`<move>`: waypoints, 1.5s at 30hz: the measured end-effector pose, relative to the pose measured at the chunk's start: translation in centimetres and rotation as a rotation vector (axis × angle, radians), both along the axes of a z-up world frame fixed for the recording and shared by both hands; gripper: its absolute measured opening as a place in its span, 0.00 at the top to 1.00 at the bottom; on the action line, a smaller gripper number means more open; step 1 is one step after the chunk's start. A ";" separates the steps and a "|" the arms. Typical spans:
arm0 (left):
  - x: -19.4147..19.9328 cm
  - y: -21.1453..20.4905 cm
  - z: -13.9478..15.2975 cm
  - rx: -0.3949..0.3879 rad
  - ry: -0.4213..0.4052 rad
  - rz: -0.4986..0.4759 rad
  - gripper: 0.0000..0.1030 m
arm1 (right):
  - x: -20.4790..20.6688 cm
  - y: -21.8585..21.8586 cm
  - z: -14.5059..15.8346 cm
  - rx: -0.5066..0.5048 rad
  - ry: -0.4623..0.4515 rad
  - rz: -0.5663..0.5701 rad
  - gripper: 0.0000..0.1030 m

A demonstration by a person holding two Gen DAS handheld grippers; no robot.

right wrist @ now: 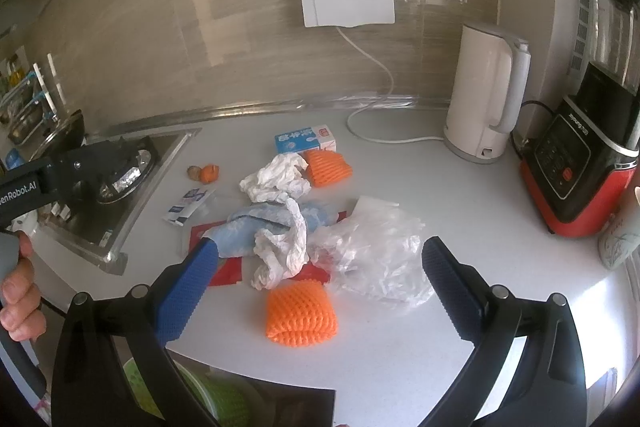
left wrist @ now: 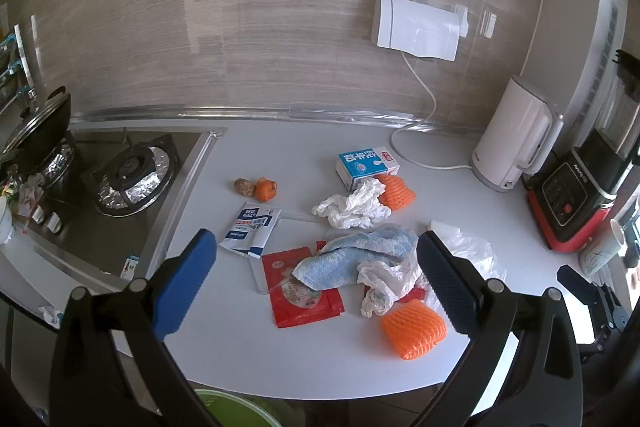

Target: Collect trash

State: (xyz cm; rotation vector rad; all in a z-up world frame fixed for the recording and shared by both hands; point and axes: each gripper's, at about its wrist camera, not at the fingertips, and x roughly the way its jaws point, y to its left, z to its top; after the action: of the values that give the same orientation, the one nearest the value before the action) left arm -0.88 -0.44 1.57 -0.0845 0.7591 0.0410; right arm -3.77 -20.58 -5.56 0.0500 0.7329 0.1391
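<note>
I'm hovering both tools, left tool [left wrist: 316, 279] and right tool [right wrist: 320, 287], released and empty; nothing collected, foam nets [right wrist: 302, 313], tissues [right wrist: 276, 177], wrappers [left wrist: 304, 301] all lying on bench [right wrist: 400, 359]

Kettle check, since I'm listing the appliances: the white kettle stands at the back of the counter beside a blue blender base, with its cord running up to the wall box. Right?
Not quite: the blender base is red and black, not blue. The right wrist view shows it clearly. The rest holds: the white kettle stands at the back of the counter beside it, its cord running up to the wall box.
</note>
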 end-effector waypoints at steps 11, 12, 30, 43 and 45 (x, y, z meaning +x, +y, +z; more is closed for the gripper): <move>-0.3 0.0 -0.6 0.004 -0.004 -0.003 0.07 | 0.0 0.1 0.0 -0.004 0.001 0.001 0.02; -0.3 -0.1 -0.5 0.004 -0.004 -0.003 0.06 | 0.0 0.1 0.0 -0.004 0.001 0.001 0.02; -0.7 -0.1 -0.8 0.000 -0.007 -0.001 0.06 | 0.0 0.4 0.0 -0.007 0.005 0.005 0.02; -0.9 0.1 -0.5 -0.012 -0.001 0.009 0.06 | 0.0 0.6 0.1 -0.007 0.004 0.009 0.02; -0.9 0.1 -0.5 -0.015 0.000 0.010 0.07 | 0.0 0.7 0.1 -0.010 0.003 0.010 0.02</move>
State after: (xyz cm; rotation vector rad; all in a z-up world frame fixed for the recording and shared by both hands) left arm -1.82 -0.31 1.08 -0.1022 0.7593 0.0445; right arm -3.78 -19.90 -5.41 0.0366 0.7368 0.1451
